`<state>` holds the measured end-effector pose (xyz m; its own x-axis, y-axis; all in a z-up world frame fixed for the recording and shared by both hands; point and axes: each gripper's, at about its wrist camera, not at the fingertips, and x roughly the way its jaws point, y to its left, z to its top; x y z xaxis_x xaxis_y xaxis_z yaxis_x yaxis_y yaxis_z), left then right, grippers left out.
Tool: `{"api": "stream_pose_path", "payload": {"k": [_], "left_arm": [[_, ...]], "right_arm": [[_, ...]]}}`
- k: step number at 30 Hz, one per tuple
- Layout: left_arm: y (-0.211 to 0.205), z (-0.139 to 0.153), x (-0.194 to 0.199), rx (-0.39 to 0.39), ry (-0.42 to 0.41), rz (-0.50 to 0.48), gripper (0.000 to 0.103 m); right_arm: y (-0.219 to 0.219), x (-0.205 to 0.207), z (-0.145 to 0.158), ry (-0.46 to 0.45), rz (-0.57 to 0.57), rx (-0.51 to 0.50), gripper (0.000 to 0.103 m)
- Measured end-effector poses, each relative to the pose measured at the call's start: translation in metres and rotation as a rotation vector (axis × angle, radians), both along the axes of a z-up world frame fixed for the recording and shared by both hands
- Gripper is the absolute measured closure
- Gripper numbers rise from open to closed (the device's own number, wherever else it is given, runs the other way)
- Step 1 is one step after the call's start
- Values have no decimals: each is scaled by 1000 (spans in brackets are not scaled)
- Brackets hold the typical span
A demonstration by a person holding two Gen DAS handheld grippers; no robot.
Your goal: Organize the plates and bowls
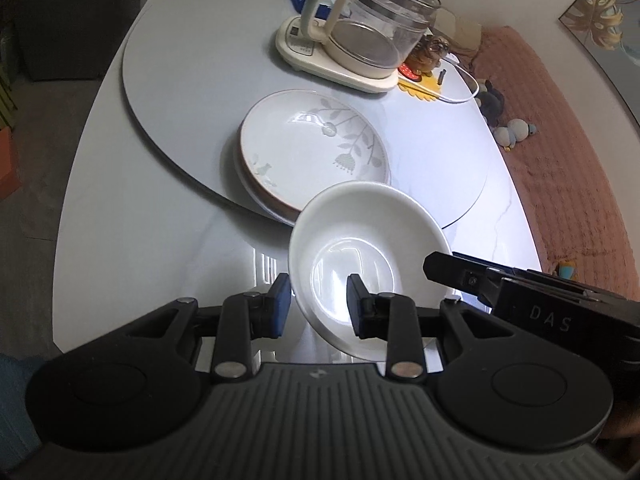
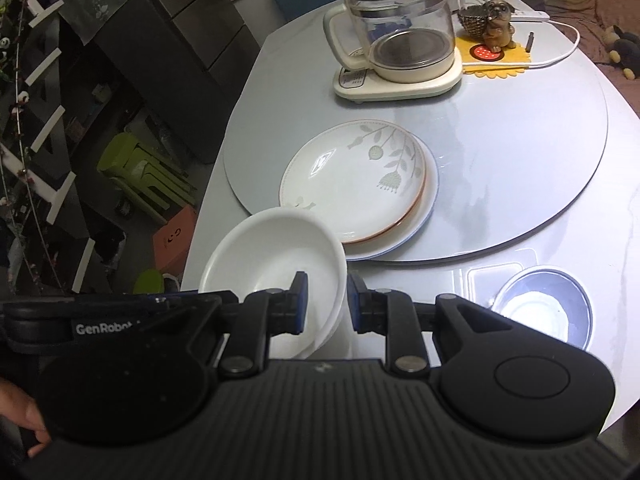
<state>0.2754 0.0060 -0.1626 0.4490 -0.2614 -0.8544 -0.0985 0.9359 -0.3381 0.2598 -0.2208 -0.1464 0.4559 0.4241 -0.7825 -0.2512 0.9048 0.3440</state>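
The left tongs [image 1: 316, 304] pinch the near-left rim of a plain white ceramic bowl [image 1: 368, 256], one blue pad [image 1: 280, 304] outside the wall and the other inside the hollow; the right tongs [image 2: 326, 302] clamp the opposite rim of the same bowl [image 2: 276, 264] in the same way, so the bowl is held between the two tools, tilted and lifted clear of the pale grey glossy desk [image 1: 160, 240]. Just beyond the bowl, at the near edge of a round grey turntable [image 2: 540, 152] set on the desk, lies a white plate with a grey flower pattern and brown rim [image 2: 356, 184], stacked on a white plate with a blue rim [image 2: 430, 200] that peeks out under it. To the right on the desk, near the right tool, sits a small round dish with a dark blue-grey rim [image 2: 576, 300]. Farther back on the turntable stands a clear glass kettle [image 2: 400, 32] on a cream base [image 2: 396, 84], and beside it a brown dog figurine with a woven basket [image 2: 492, 24] on a yellow mat [image 2: 504, 68]
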Motion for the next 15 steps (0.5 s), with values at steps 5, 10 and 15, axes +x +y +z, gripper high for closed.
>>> {"api": "stream_pose_path", "payload": {"k": [5, 10, 15], "left_arm": [[-32, 2, 9, -12, 2, -32, 68], [-62, 2, 20, -32, 0, -47, 68], [-90, 2, 35, -47, 4, -65, 68]], "right_arm": [[-32, 4, 4, -4, -41, 12, 79], [-62, 10, 8, -20, -67, 14, 79], [-90, 16, 8, -20, -100, 24, 79]]}}
